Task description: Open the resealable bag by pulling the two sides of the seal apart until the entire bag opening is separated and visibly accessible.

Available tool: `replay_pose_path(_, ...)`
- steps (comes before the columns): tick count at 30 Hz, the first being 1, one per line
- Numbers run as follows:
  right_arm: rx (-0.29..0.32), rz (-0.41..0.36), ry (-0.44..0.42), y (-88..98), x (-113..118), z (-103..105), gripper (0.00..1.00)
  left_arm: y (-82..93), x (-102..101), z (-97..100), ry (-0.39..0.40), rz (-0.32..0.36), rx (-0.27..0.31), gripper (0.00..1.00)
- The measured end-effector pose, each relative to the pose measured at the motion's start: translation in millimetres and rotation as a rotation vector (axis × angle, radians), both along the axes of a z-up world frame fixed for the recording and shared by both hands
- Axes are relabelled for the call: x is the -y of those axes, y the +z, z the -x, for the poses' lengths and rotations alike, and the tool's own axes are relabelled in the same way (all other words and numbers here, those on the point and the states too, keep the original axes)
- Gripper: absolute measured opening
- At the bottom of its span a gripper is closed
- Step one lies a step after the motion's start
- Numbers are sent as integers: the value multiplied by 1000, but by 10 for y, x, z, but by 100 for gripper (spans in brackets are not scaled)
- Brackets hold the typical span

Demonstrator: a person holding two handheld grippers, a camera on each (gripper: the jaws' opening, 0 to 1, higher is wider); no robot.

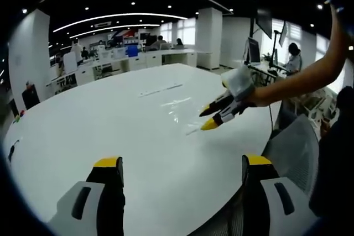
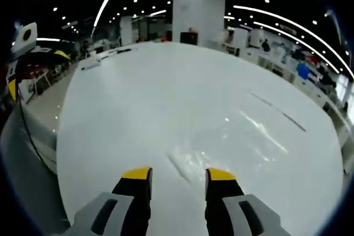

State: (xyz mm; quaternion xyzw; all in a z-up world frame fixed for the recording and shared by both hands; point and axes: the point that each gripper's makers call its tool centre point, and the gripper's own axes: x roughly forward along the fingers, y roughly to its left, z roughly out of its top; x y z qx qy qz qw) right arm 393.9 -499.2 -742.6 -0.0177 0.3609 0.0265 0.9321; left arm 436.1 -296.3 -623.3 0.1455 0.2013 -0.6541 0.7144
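Open-plan office behind, ceiling strip lights, desks and seated people at 12 o'clock; your work surface is a big white table (image 1: pixel 110 120).

Left gripper view: your left gripper (image 1: pixel 182 172) sits at 6 o'clock with jaws spread wide, nothing between them, hovering over bare tabletop. The clear resealable bag (image 1: pixel 180 111) lies flat on the table just past centre, toward 2 o'clock from your jaws and well apart from them. It's hard to read, mostly glare. Your right gripper (image 1: pixel 209 118) comes in from 3 o'clock on your outstretched arm (image 1: pixel 298 81), yellow tips pointing down at the bag's near edge; tips look close together, and I can't tell whether they touch the film. A mesh chair back (image 1: pixel 293 147) sits at 4 o'clock.

Right gripper view: same white table, pillar (image 2: pixel 199 12) at 12 o'clock. Right gripper (image 2: pixel 178 176) at 6 o'clock, jaws narrowly apart. Bag (image 2: pixel 210 161) lies right ahead of the tips, its edge strip running into the gap between them. Contact unclear.
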Motion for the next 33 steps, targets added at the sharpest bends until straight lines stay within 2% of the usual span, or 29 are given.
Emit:
replay_pose_path(5, -15, -33, -24, -84, 26, -32, 29, -3, -10, -24, 10, -3, 0, 86)
replay_pose_path(12, -25, -57, -44, -174, 28, -101, 27, -62, -34, -50, 18, -17, -7, 85)
replay_pose_path(19, -32, -49, -71, -224, 50, -105, 20, -48, -41, -59, 22, -16, -8, 85)
replay_pose_path(28, -65, -30, -45, -340, 36, -117, 18, -54, -45, -82, 24, -22, -6, 85)
replay_pose_path(33, -77, -2, -50, -379, 50, -122, 12, -63, -50, -84, 28, -23, -12, 85)
